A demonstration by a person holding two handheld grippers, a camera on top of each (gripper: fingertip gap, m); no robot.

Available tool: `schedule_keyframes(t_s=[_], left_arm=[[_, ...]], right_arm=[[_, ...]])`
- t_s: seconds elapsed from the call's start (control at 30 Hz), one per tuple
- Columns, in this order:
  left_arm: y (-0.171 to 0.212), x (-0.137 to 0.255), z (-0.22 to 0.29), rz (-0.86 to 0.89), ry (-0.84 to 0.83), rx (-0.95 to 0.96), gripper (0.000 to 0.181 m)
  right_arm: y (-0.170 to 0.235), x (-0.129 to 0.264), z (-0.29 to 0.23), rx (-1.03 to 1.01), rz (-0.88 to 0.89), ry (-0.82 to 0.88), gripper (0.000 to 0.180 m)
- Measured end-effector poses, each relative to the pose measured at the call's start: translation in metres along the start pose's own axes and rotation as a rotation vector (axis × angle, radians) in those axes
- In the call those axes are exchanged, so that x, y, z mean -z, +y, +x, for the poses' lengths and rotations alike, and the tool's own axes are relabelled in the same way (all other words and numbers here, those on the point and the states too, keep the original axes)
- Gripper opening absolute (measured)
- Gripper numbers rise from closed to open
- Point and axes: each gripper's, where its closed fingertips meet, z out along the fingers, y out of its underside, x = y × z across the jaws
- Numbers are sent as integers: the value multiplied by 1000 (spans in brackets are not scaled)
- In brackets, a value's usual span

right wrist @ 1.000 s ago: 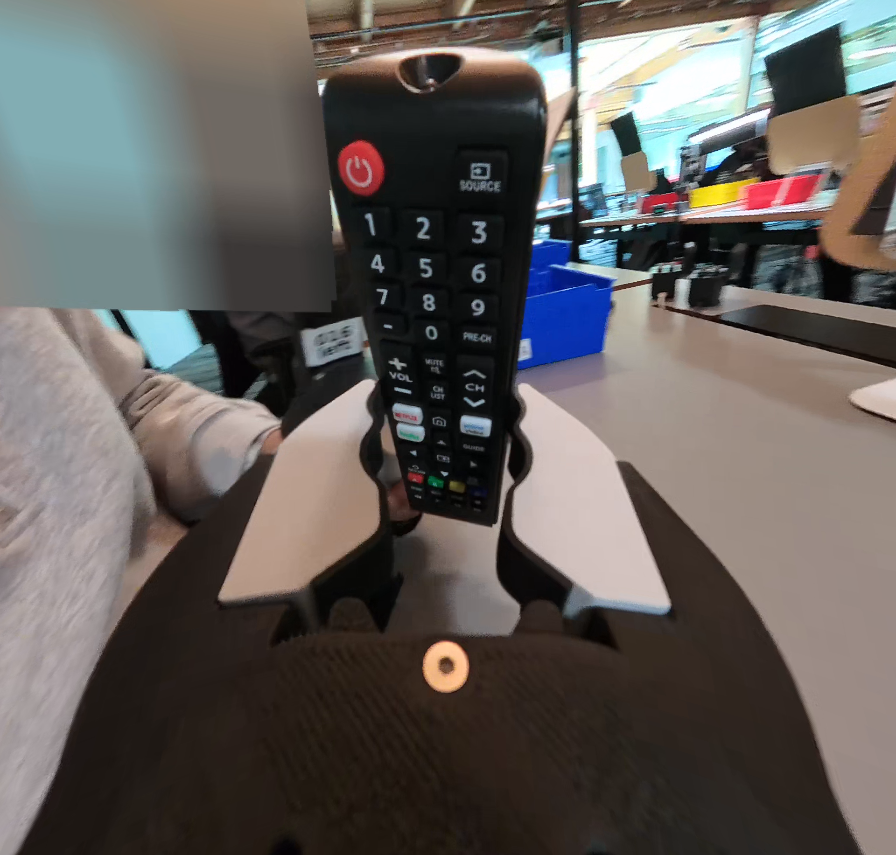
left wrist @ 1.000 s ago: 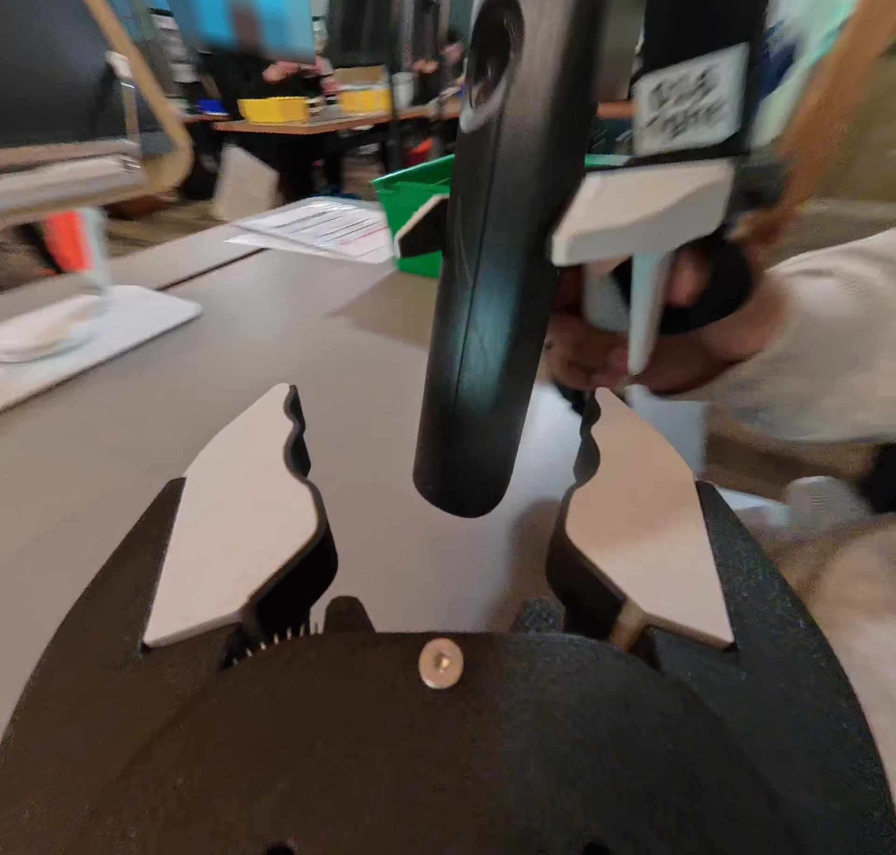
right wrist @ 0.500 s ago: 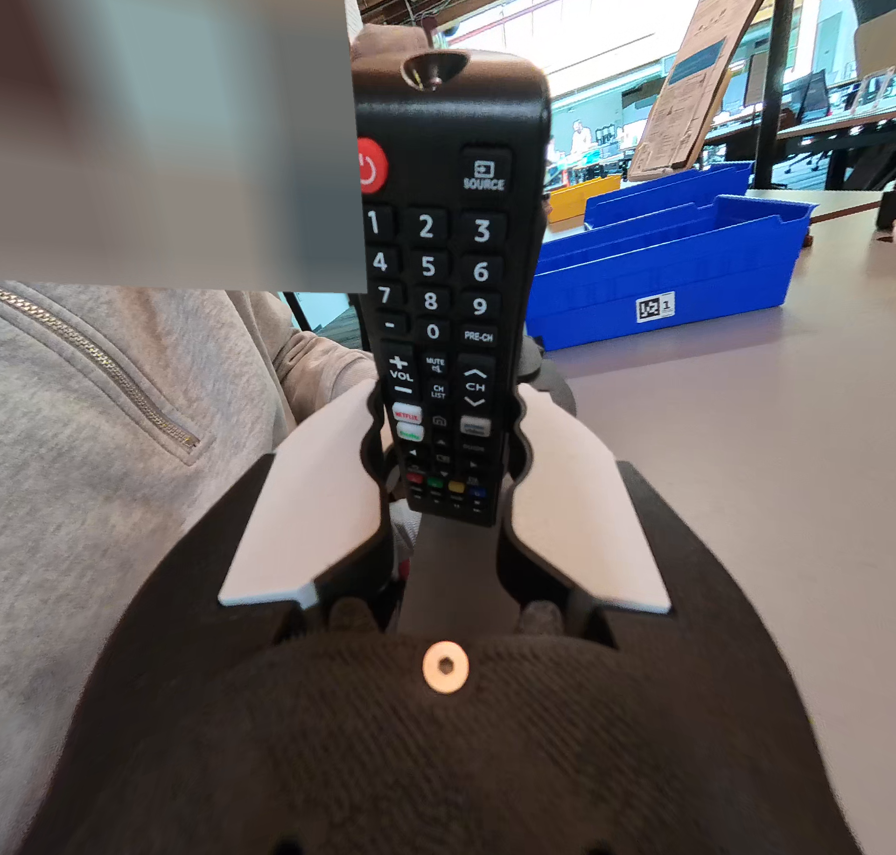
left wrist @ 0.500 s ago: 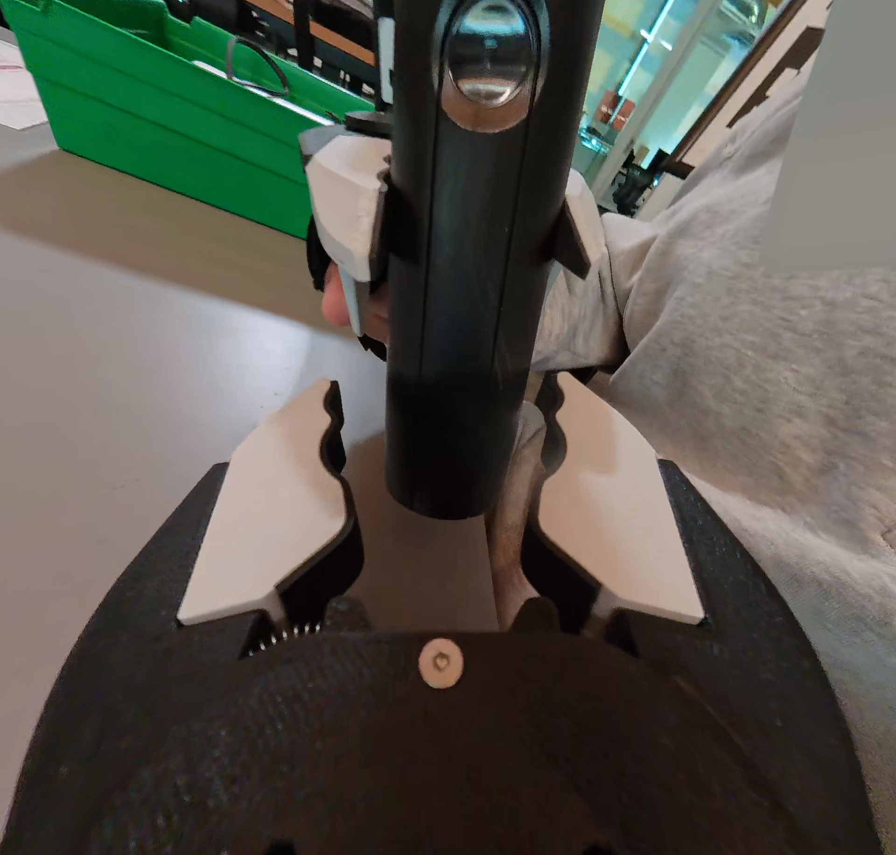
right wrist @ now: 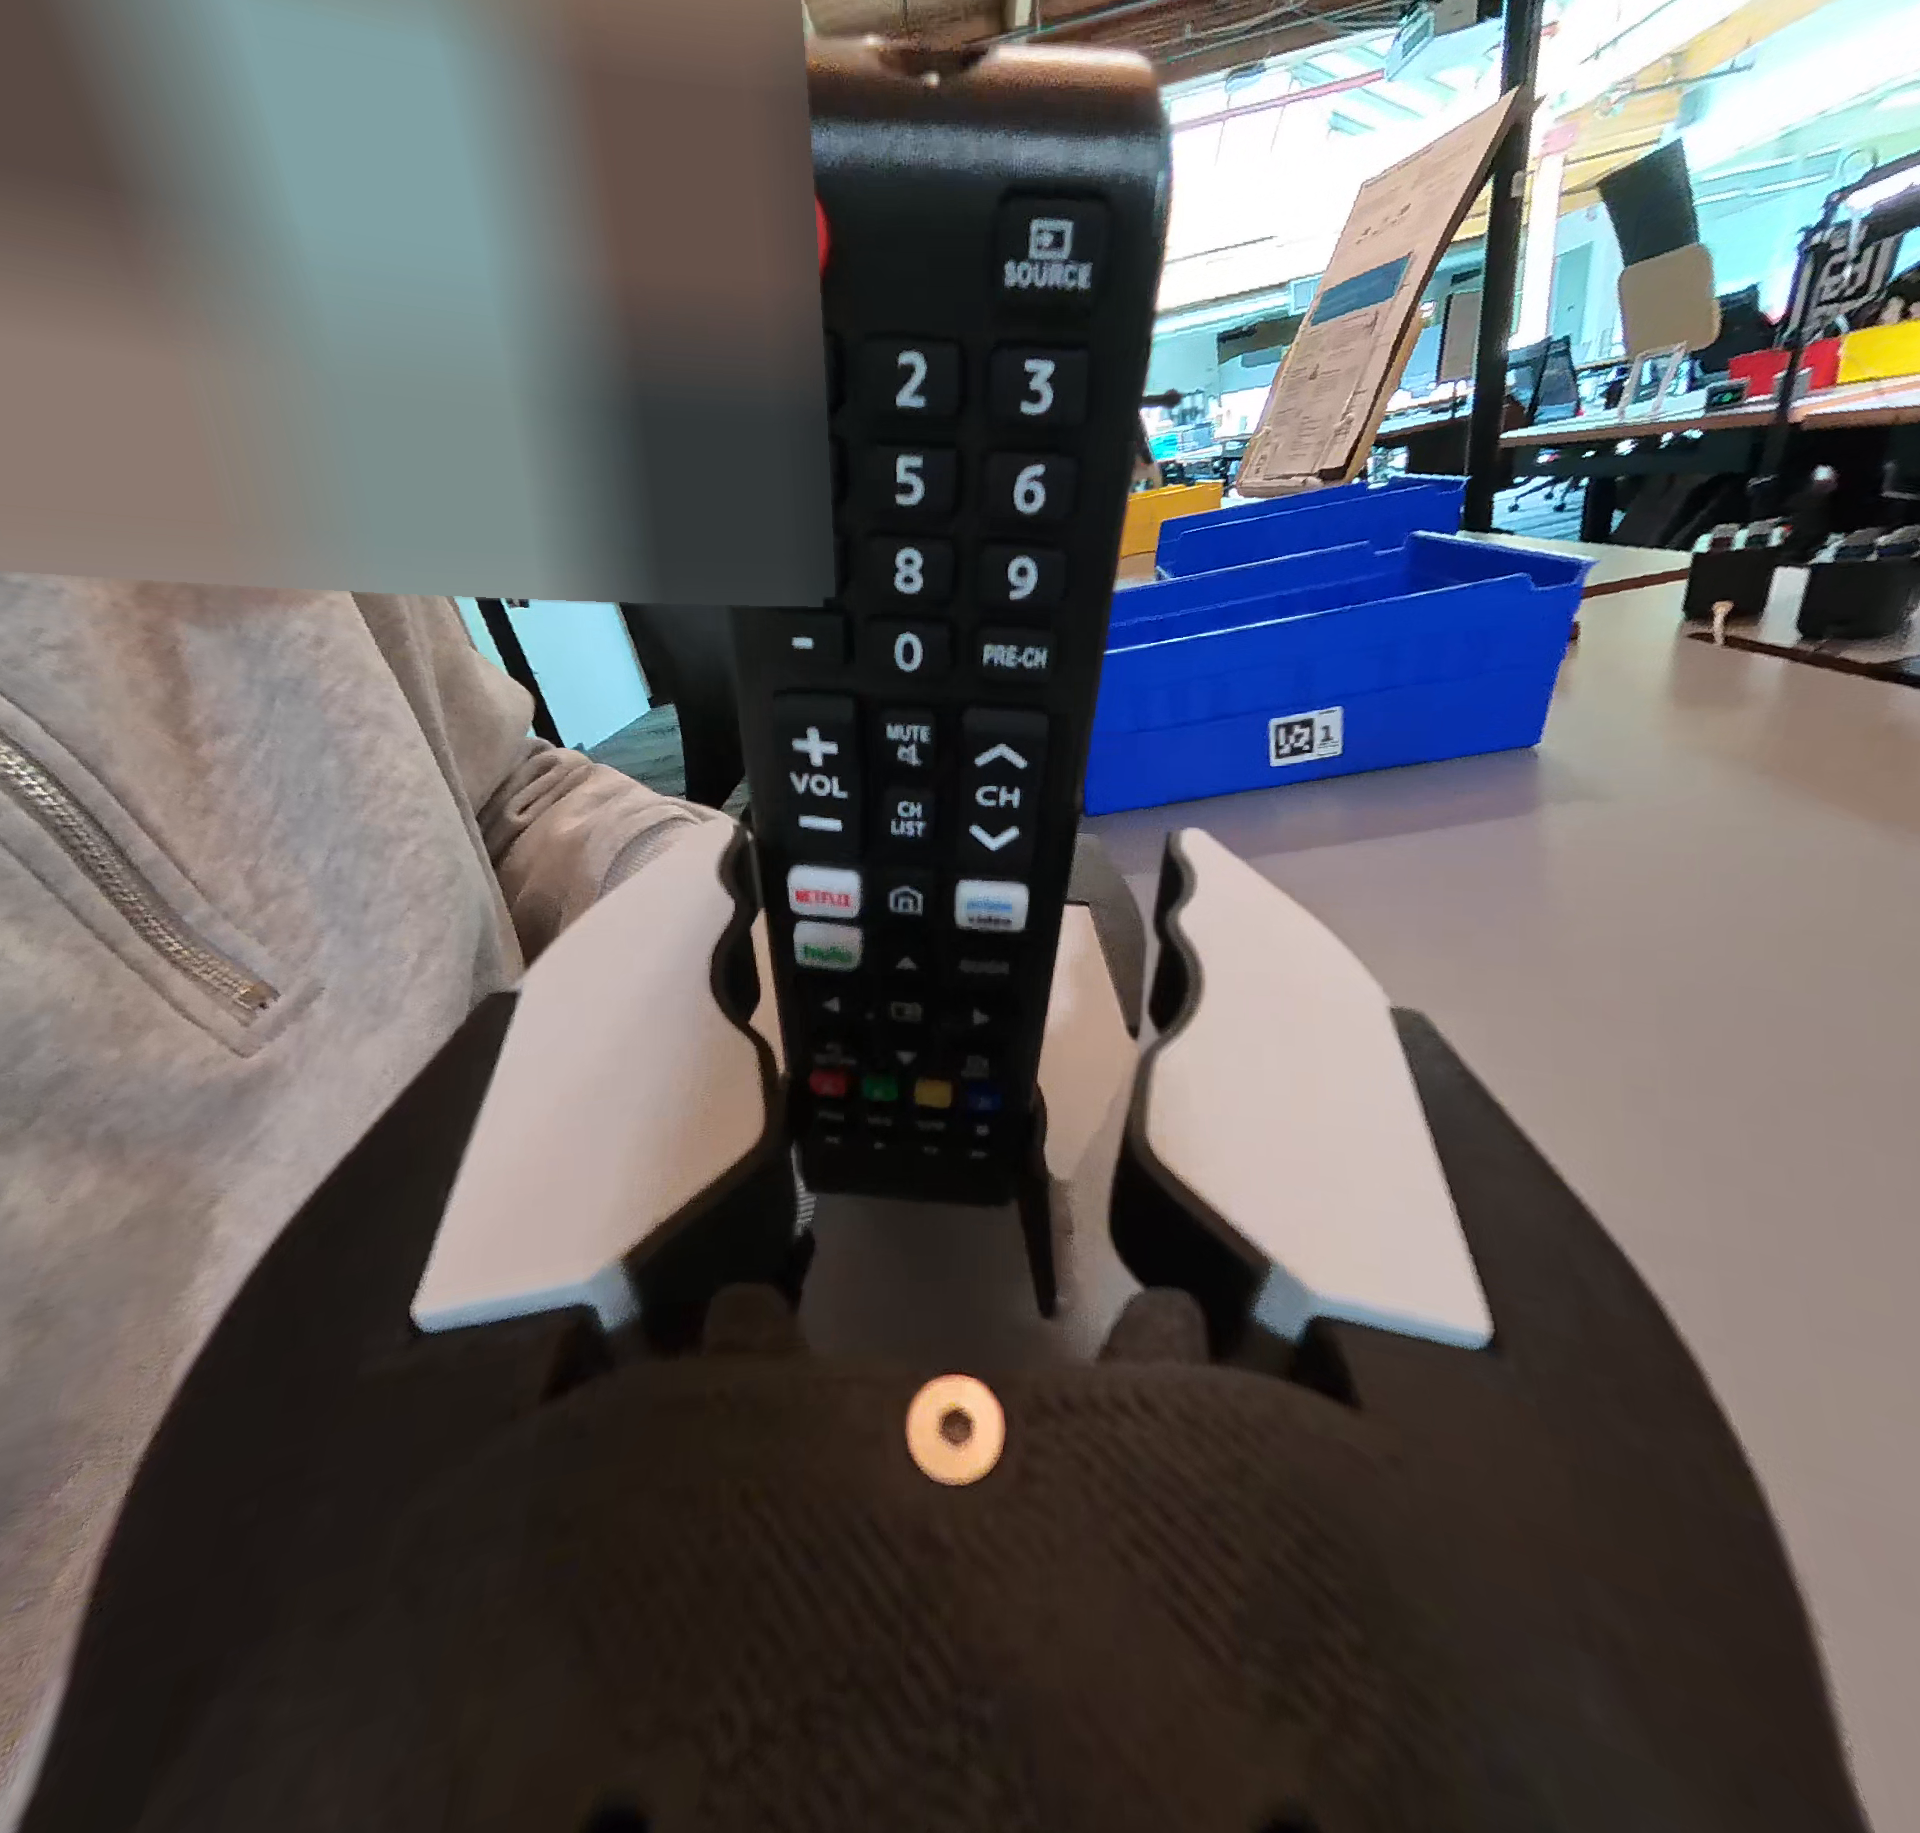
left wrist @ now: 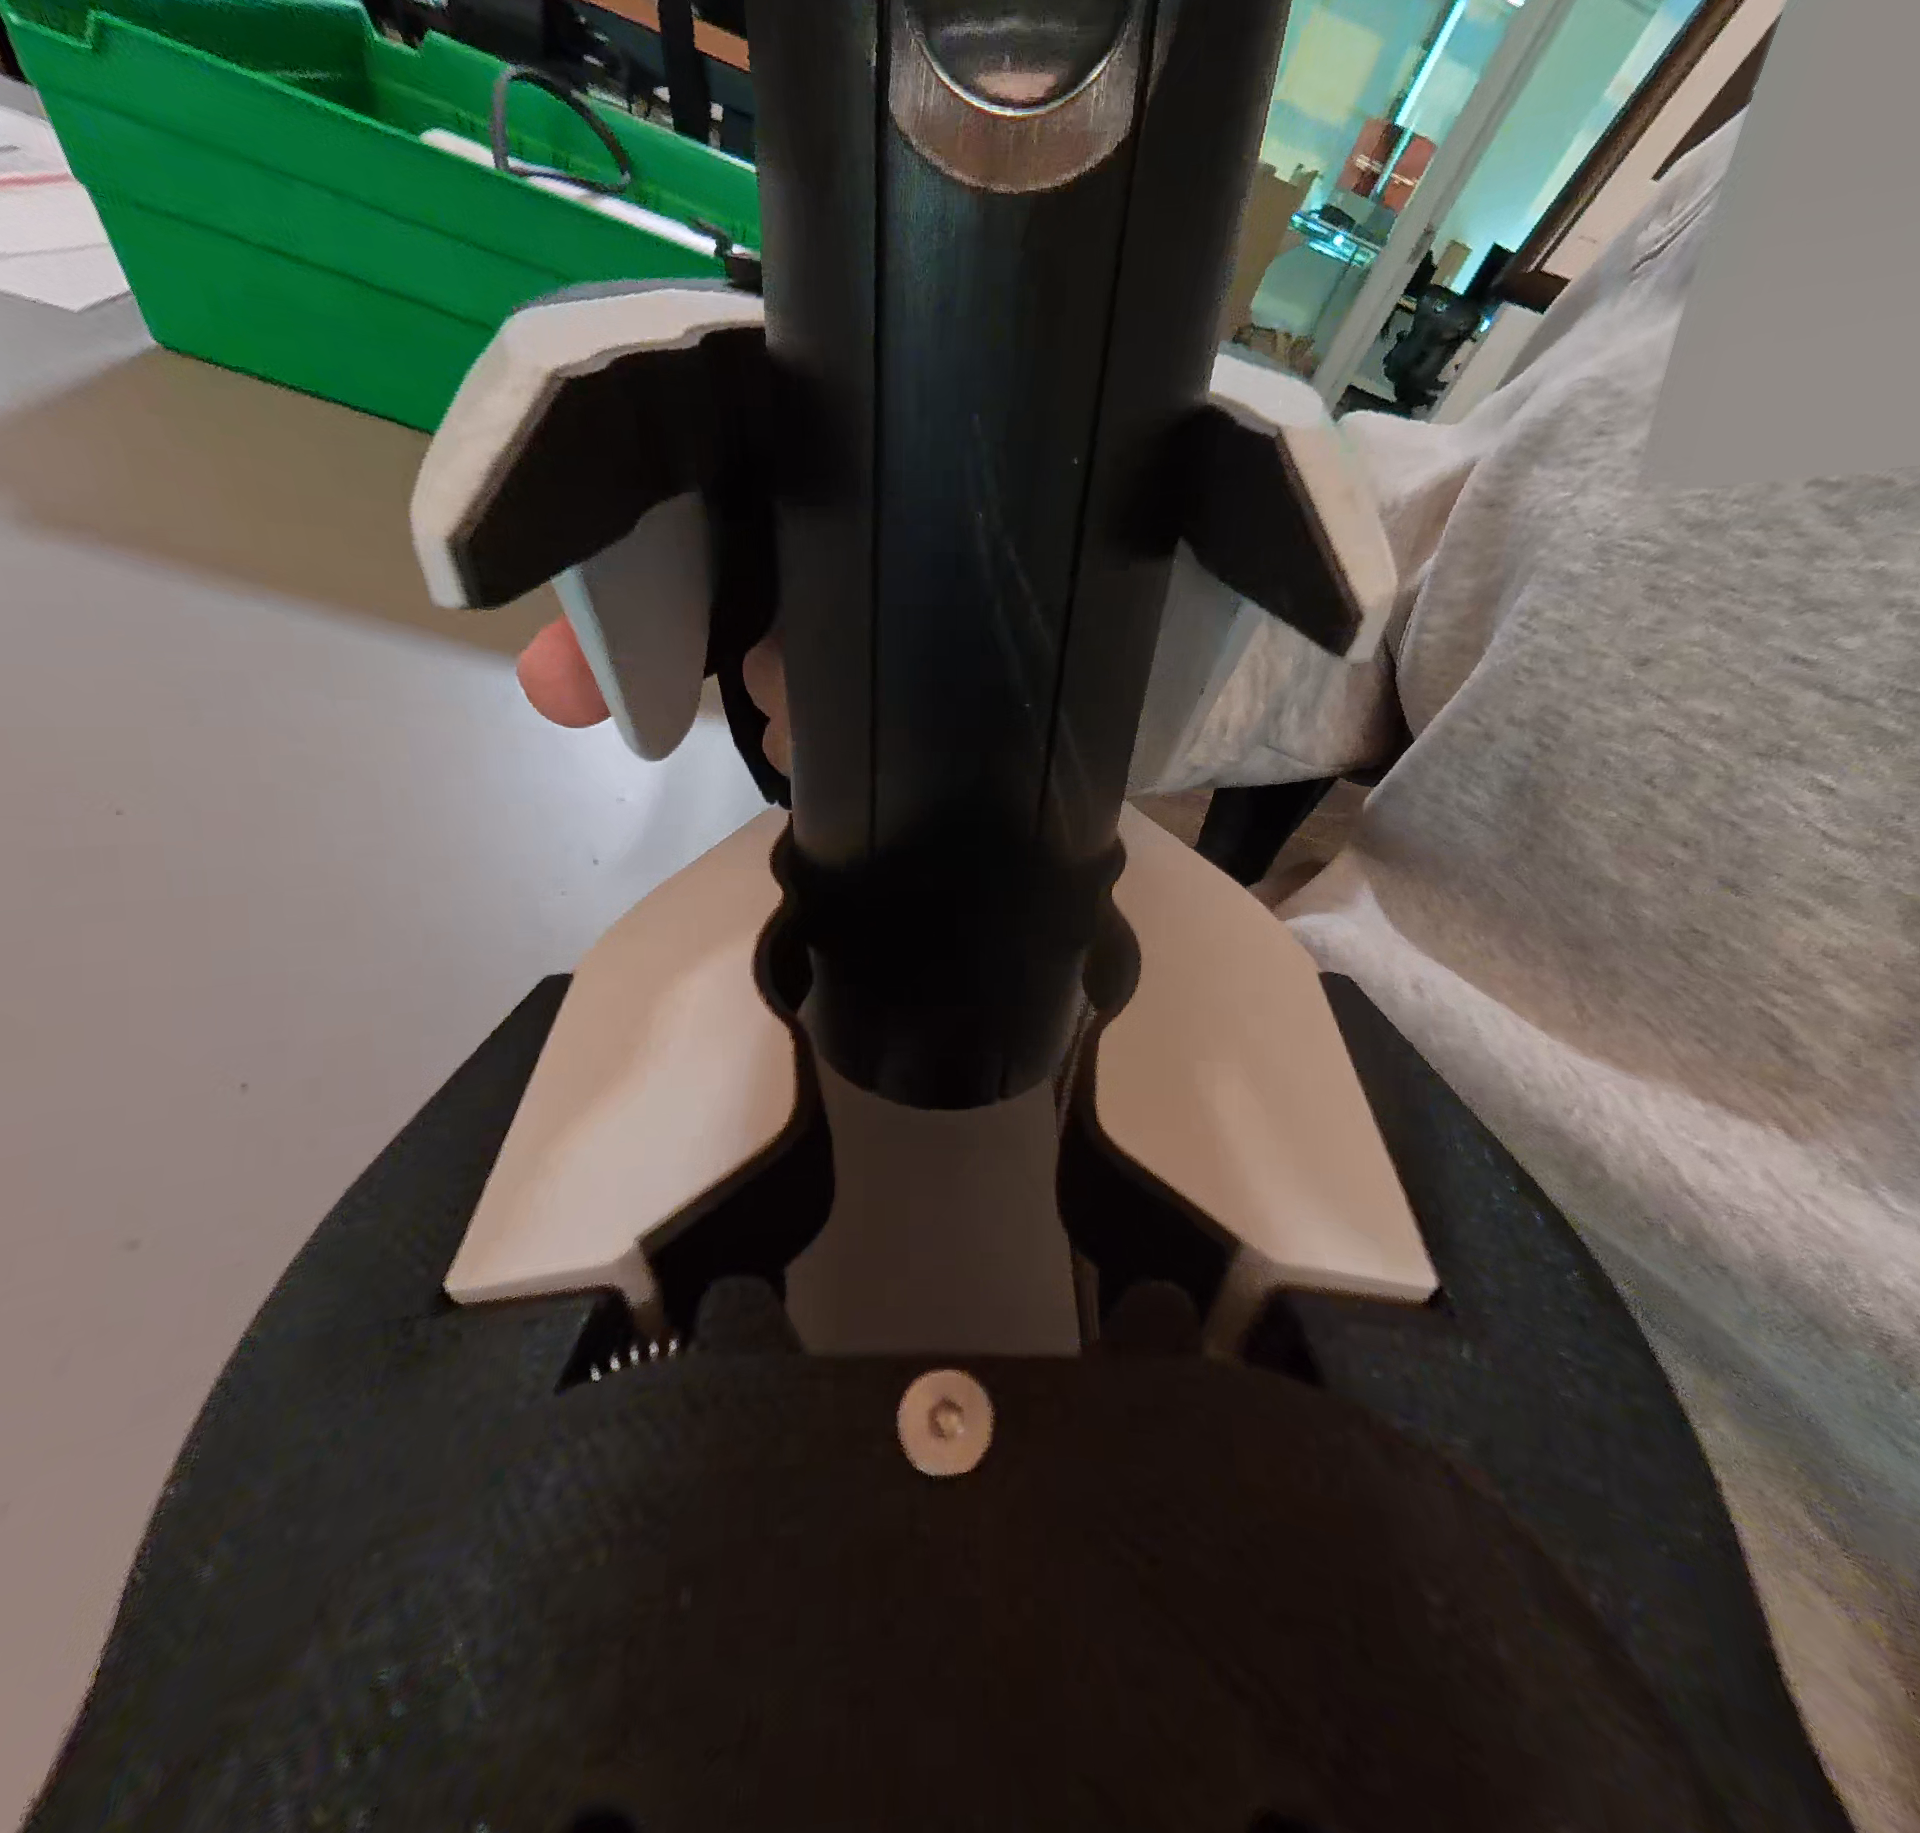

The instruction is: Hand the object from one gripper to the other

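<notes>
Left jaws: clenched on the lower end of the remote, whose plain black back is turned to the left wrist view; both white fingers are pressed against its sides.
Right jaws: released; in the right wrist view a gap is seen between the right-hand finger and the remote, while the left-hand finger lies close against its edge, contact not certain.
Left gripper: held low and near, with the remote standing upright out of it.
Right gripper: seen also in the left wrist view, higher up the remote, its fingers spread on either side of the body.
Remote: held upright above the table, between the two grippers; its button face is turned to the right wrist view, the upper left part covered by a blur patch.
Hand: a fingertip is seen under the right gripper, left of the remote.
Sleeve: grey, on the right in the left wrist view.
Green bin: far left on the table.
Blue bin: far right on the table, behind the remote.
</notes>
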Motion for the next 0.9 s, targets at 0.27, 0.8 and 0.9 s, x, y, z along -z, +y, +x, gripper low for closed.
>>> schedule_keyframes(t_s=[0.27,0.8,0.9], left_arm=[[-19,16,-15,113,-109,-31,51],[27,119,-129,-503,-1006,-367,51],[35,118,-130,-659,-1054,-494,51]], right_arm=[[-25,16,16,-69,139,44,85],[-18,50,73,-148,88,389,62],[3,47,82,-164,-42,450,65]])
